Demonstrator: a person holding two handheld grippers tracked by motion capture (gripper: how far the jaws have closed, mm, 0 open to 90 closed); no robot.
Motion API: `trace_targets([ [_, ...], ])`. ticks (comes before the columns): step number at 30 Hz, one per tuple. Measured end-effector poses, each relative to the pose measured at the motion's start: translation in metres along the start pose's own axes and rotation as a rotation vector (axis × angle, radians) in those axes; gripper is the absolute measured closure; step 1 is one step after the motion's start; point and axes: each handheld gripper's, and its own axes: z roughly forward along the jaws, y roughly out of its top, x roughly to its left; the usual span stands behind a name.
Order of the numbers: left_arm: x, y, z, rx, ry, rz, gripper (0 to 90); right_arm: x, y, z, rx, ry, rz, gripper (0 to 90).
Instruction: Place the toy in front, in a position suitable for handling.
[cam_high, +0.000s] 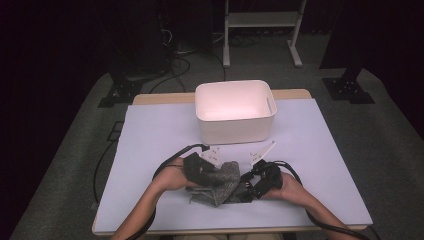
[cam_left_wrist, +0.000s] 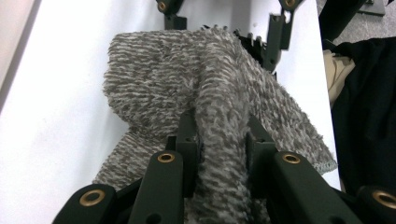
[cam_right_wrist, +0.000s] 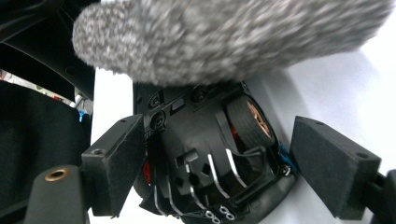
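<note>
A grey knitted cloth (cam_high: 222, 187) lies bunched on the lavender mat (cam_high: 160, 130) near the front edge, between my two hands. My left gripper (cam_high: 215, 176) comes in from the left. In the left gripper view my left gripper (cam_left_wrist: 219, 135) is shut on a raised fold of the cloth (cam_left_wrist: 154, 79). My right gripper (cam_high: 248, 187) faces it from the right. In the right gripper view my right gripper (cam_right_wrist: 217, 158) stands open, its pads (cam_right_wrist: 114, 163) wide apart either side of a black toy car (cam_right_wrist: 196, 140). The cloth (cam_right_wrist: 224, 37) hangs over the car.
A white plastic bin (cam_high: 235, 127) stands at the back centre of the mat, its inside bare. Cables trail from both grippers across the mat. Open mat lies to the left and right of my hands. Dark stands and a white frame (cam_high: 260, 20) stand behind the table.
</note>
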Motion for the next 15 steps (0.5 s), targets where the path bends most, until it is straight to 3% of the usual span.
trace_targets([
  [9,-0.0006,-0.0006,-0.0015,0.007,-0.017,0.0,72.4,0.0031,-0.0017,-0.0014,-0.004,-0.005,0.024,21.8],
  [15,-0.0026,-0.0026,0.0057,0.017,-0.038,0.002,72.5,-0.0012,0.0055,-0.0007,0.047,0.026,0.035,21.9],
])
